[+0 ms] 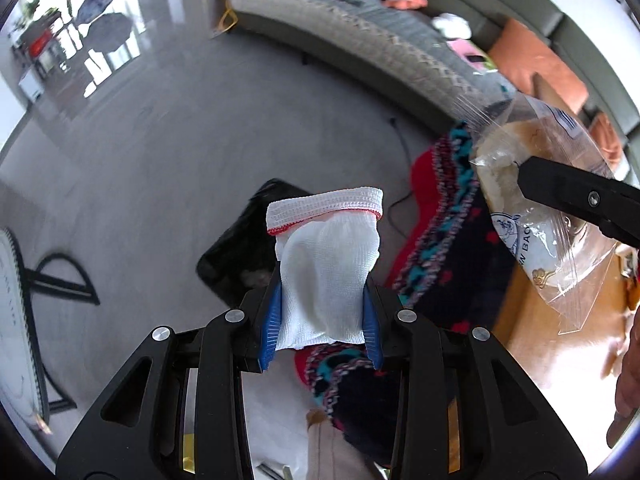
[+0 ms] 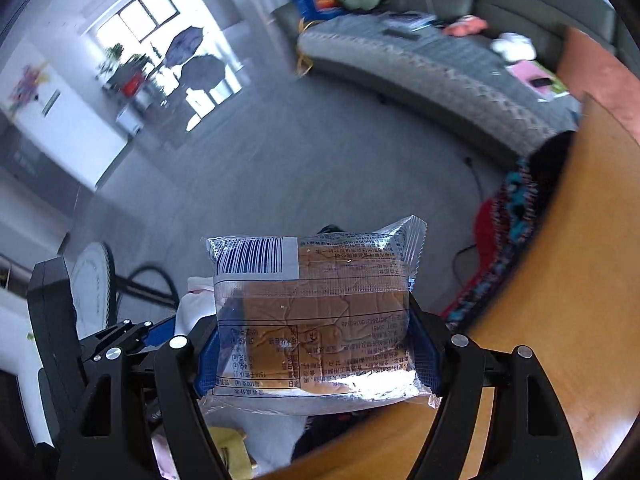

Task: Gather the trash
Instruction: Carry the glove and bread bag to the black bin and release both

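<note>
My left gripper (image 1: 322, 326) is shut on a bunched white knit glove (image 1: 326, 264) with a red-trimmed cuff, pinched between its blue pads. Below and beyond the glove a black bin (image 1: 240, 248) stands on the grey floor. My right gripper (image 2: 316, 354) is shut on a clear plastic packet of bread (image 2: 316, 312) with a barcode and printed text, gripped at both sides by blue pads. In the left wrist view that packet (image 1: 536, 208) and one black finger of the right gripper (image 1: 576, 196) show at the right. The left gripper (image 2: 132, 340) appears at the lower left of the right wrist view.
A wooden table (image 2: 560, 280) curves along the right, with a red, dark blue and teal knitted cloth (image 1: 448, 232) hanging over its edge. A grey sofa (image 1: 360, 32) with clutter runs along the back. A black cable (image 1: 404, 184) lies on the floor. A fan (image 2: 94, 288) stands at left.
</note>
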Tool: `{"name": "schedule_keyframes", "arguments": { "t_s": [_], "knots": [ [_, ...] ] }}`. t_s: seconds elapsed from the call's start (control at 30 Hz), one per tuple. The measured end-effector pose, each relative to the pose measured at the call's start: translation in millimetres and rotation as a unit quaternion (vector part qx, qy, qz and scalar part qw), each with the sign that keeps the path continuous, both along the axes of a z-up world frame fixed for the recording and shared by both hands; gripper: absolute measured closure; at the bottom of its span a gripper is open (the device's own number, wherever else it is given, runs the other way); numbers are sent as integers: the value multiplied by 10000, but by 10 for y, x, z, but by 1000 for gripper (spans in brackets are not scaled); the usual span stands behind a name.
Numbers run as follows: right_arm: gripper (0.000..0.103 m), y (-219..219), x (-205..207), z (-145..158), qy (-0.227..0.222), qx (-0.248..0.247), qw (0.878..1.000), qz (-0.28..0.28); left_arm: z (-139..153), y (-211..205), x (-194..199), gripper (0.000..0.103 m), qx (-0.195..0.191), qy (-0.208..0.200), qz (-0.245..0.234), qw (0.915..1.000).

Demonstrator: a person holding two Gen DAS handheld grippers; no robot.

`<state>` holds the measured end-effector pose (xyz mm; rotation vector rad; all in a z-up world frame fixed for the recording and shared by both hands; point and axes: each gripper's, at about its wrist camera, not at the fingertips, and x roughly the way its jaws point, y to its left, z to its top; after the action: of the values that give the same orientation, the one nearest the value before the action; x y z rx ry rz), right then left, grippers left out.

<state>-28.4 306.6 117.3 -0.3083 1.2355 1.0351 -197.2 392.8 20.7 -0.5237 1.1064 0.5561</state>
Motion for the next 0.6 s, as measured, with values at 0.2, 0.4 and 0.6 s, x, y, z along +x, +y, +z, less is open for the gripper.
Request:
{"name": "schedule_keyframes", "arguments": {
  "t_s": [0.2,0.4,0.6],
  "knots": [
    [21,374,-57,-225,245,-379,9989,115,-184,247,-115,6,-100,313,460,9984],
    [19,390,-116,-237,236,-277,9992,152,-279,267,-238,6,-210,407,687,9966],
    [19,465,-99,-150,99,-152,9997,173,-265,252,-268,6,-159,455,638,9968]
  ]
}}
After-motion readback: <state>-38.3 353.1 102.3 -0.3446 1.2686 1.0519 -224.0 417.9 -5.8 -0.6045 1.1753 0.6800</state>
